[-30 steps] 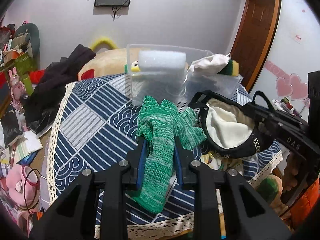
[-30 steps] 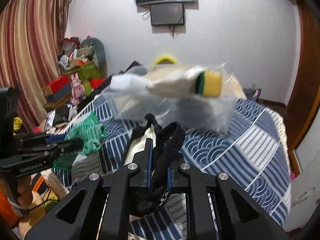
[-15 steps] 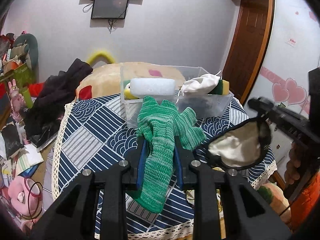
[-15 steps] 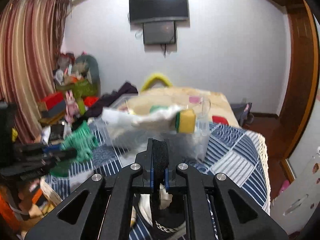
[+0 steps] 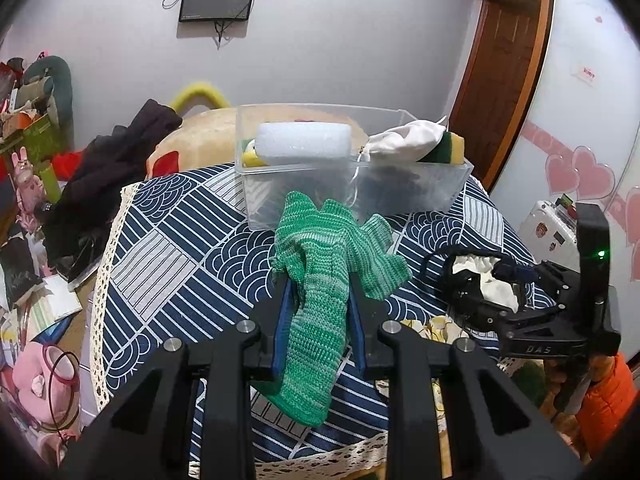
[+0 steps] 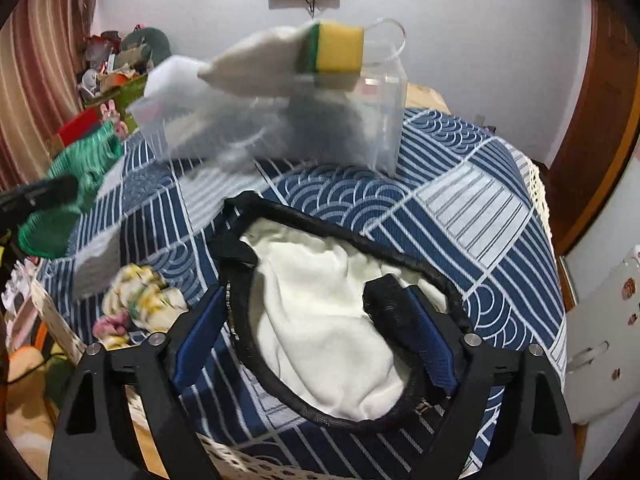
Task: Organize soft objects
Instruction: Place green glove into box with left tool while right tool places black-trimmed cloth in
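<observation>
My left gripper (image 5: 319,304) is shut on a green knitted glove (image 5: 324,276) and holds it above the blue patterned tablecloth (image 5: 168,248). The glove also shows at the left of the right wrist view (image 6: 76,176). My right gripper (image 6: 316,320) is open, its fingers spread either side of a black cap with white lining (image 6: 332,316) that lies on the table. That cap and gripper show at the right of the left wrist view (image 5: 484,284). A clear plastic box (image 5: 352,184) at the table's far side holds a white foam block (image 5: 302,146), a white cloth and a yellow-green sponge (image 6: 334,52).
A small floral fabric piece (image 6: 140,300) lies near the table's front edge beside the cap. Dark clothes (image 5: 108,176) are piled left of the table, with toys and clutter on the floor. A white cabinet (image 5: 548,228) stands to the right.
My right gripper has opened and let go of the cap, which now lies on the table instead of hanging in the air. The left gripper still holds the glove in place.
</observation>
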{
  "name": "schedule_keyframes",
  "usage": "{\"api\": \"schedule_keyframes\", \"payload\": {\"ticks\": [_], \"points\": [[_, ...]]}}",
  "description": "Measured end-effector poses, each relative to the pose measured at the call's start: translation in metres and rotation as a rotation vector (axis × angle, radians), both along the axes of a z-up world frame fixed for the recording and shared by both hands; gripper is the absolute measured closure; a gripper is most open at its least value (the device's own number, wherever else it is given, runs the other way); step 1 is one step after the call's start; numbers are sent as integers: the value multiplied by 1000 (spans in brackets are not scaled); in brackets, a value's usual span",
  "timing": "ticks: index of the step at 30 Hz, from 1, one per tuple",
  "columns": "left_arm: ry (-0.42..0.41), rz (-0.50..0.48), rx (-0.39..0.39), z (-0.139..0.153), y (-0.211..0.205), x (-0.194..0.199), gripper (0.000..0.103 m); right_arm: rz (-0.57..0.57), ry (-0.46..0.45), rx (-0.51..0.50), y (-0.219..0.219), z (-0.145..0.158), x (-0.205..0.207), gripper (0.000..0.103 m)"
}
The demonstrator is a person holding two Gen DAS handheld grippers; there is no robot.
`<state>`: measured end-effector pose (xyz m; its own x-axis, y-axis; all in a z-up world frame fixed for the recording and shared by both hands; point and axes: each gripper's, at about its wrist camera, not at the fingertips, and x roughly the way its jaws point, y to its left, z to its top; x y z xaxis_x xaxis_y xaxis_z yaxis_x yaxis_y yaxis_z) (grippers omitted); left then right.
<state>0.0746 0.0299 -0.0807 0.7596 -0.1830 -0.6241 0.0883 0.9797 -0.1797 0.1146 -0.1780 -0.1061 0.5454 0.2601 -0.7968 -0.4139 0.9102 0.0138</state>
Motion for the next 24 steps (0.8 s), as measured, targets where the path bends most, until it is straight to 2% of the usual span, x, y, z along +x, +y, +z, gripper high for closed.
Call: {"api": "schedule_keyframes", "payload": {"ticks": [2,3,7,9,15,24], "points": [[2,-4,2,-1,-1,0,78,0,8,-10,-1,-6,3,18],[3,-6,1,-1,-1,0,78,0,13,-13,-2,-8,4,23],[6,-9,1,-3,-3,1,78,23,-5,8,-1,-4,-1,67],[7,-11,-2,-3,-4,1,78,30,-24,-5,1,0,-4,78],[-17,-10,-7,4,-3,-2,78,67,-81,17,5,13,-11,82],[-114,36,-9,36,6,7,78,56,-247,110,21,68,-4,82]]}}
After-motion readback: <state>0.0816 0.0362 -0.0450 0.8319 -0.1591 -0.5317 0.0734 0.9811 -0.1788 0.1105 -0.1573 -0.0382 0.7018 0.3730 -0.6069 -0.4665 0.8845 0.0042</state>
